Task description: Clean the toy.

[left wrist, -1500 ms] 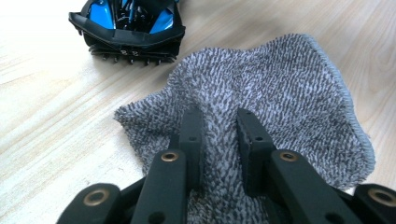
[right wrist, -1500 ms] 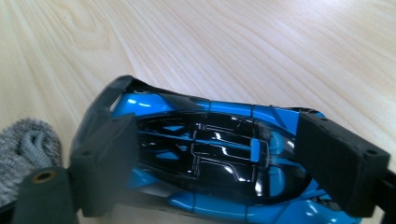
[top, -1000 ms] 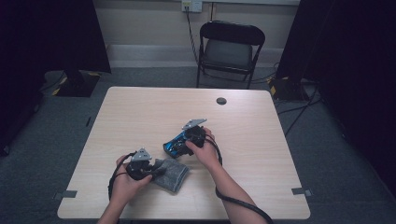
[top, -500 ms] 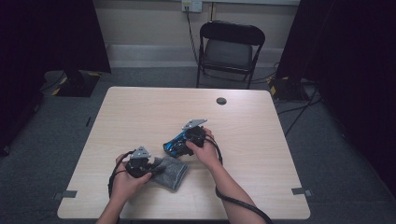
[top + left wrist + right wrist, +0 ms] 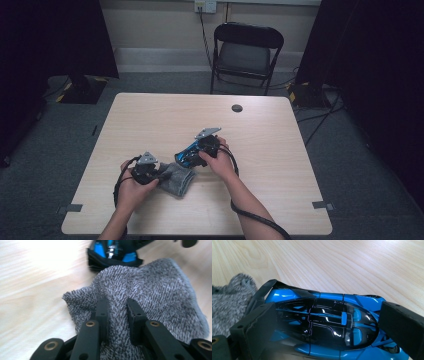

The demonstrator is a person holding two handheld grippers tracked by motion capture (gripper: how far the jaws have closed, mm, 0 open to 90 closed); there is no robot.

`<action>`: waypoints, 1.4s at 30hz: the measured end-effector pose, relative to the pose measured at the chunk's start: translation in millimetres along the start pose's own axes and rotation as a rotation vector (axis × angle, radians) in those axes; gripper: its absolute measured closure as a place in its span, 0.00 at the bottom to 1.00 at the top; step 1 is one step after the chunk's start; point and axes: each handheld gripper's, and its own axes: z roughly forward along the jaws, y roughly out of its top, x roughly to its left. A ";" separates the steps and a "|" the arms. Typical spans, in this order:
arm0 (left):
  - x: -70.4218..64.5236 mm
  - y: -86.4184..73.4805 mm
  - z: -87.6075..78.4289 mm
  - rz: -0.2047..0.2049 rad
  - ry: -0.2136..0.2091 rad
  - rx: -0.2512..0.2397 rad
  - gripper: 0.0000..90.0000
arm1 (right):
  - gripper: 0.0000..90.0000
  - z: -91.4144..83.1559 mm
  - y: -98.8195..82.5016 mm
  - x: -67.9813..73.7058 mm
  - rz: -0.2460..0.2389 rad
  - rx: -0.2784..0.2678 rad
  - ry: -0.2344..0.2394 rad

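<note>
Left gripper view tells me most about my grip: the left gripper (image 5: 117,315) has its jaws drawn close and pinching a ridge of the grey cloth (image 5: 150,297), which lies bunched on the table near my side, left of centre. Just past the cloth's far edge sits the blue toy car (image 5: 113,252), touching or very nearly touching the fabric.

In the right gripper view, my right gripper (image 5: 324,322) clamps that car (image 5: 319,322) across its body, one pad on each side of the glossy black canopy, with the cloth (image 5: 229,300) just beside the car's end. From the high view, I see the right gripper (image 5: 192,156) holding the car tilted above the table, right next to the cloth (image 5: 176,179), while my left gripper (image 5: 159,173) rests on the cloth's left edge.

I judge that both things are secured and brought together, so the pick-up part is done. What looks left is the actual work between them: wiping the car with the cloth, or wrapping it; I cannot tell which. Nothing shows the cloth passing over the car yet.

The table (image 5: 165,120) is pale wood-grain laminate with a small dark round thing (image 5: 237,108) near its far edge. Beyond it stands a black folding chair (image 5: 245,55) against a light wall, with dark curtains on either side and grey carpet (image 5: 360,165) below.
</note>
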 end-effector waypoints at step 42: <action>65.9 27.9 9.0 -0.148 0.218 -0.016 0.84 | 0.01 -2.0 -3.9 1.6 -0.034 0.002 -0.010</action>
